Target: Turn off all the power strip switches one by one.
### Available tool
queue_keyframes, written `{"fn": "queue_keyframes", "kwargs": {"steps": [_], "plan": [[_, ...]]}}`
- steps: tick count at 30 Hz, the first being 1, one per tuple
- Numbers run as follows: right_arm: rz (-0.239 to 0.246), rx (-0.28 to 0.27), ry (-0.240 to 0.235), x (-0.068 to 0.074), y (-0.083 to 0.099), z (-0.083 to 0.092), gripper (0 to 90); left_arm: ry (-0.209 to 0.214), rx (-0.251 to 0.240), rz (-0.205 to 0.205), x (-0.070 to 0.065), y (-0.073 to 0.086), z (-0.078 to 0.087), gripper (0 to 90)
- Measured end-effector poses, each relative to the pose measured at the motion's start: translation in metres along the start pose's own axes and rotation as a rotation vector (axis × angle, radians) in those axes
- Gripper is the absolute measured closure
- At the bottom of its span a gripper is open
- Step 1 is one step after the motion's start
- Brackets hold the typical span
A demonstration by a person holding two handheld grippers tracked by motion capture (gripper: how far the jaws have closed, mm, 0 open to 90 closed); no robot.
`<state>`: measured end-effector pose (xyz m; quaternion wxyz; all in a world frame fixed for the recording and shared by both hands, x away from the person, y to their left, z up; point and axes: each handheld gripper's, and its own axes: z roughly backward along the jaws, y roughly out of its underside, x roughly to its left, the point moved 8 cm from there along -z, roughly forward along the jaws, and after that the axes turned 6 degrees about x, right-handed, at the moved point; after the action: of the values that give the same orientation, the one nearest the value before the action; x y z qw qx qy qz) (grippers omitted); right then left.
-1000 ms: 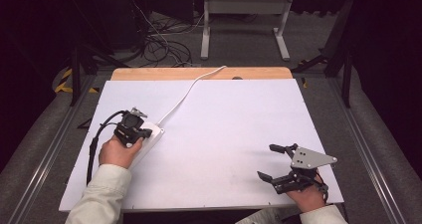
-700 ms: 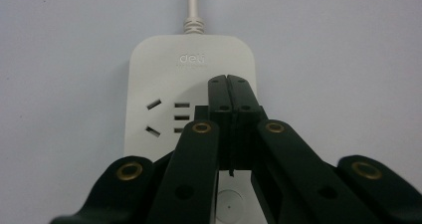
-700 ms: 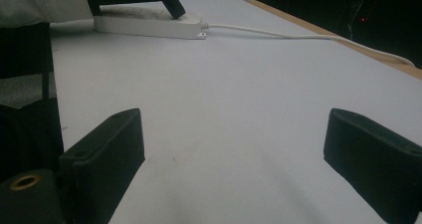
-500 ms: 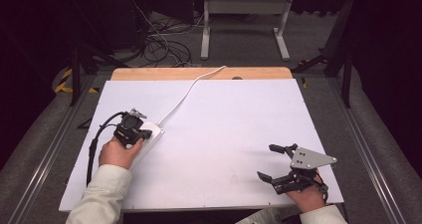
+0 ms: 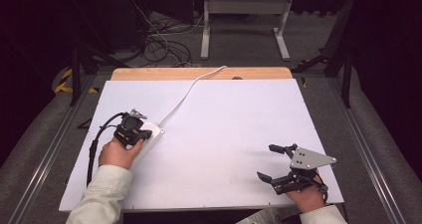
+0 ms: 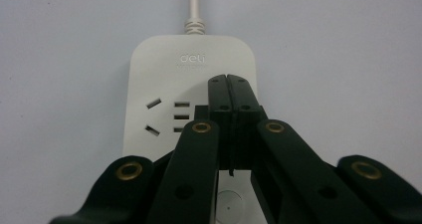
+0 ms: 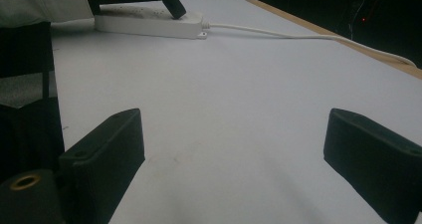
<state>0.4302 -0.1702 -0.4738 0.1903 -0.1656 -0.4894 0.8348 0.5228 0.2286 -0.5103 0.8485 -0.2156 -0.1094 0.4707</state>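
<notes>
Surface: white table top (image 5: 214, 134), wooden strip at its far edge, dark room with cables and a stand behind.

Item one: white power strip (image 6: 169, 84) at the table's left, its cord (image 5: 186, 92) running to the far edge. Our left gripper (image 6: 230, 82) rests tip-down on it, jaws pressed together with nothing between, near the sockets. We judge a press in hand; its result we cannot tell.

Item two: our right gripper (image 5: 274, 162), jaws wide, idle, well apart. Nothing obstructs.

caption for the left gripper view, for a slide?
Left gripper, jaws shut, tips over a white power strip lying on the white table.
</notes>
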Motion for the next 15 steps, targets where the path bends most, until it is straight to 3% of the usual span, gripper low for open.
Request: {"fn": "queue_keyframes", "kwargs": {"steps": [2, 5, 8, 11, 13, 15], "plan": [[0.000, 0.000, 0.000, 0.000, 0.000, 0.000, 9.5, -0.012, 0.008, -0.004, 0.001, 0.001, 0.000, 90.0], [0.000, 0.000, 0.001, 0.000, 0.000, 0.000, 9.5, 0.022, -0.001, -0.001, -0.003, 0.000, -0.001, 90.0], [0.000, 0.000, 0.002, 0.000, 0.000, 0.000, 9.5, -0.011, 0.003, -0.021, -0.005, -0.001, -0.001, 90.0], [0.000, -0.002, 0.003, 0.000, 0.000, 0.001, 9.5, -0.032, -0.008, -0.013, -0.005, -0.004, 0.005, 90.0], [-0.002, -0.002, 0.004, -0.001, 0.000, 0.001, 9.5, -0.014, -0.090, 0.001, -0.006, -0.009, 0.016, 90.0], [-0.006, 0.000, 0.001, -0.002, 0.001, 0.000, 9.5, -0.014, -0.134, -0.009, -0.007, -0.013, 0.029, 90.0]]}}
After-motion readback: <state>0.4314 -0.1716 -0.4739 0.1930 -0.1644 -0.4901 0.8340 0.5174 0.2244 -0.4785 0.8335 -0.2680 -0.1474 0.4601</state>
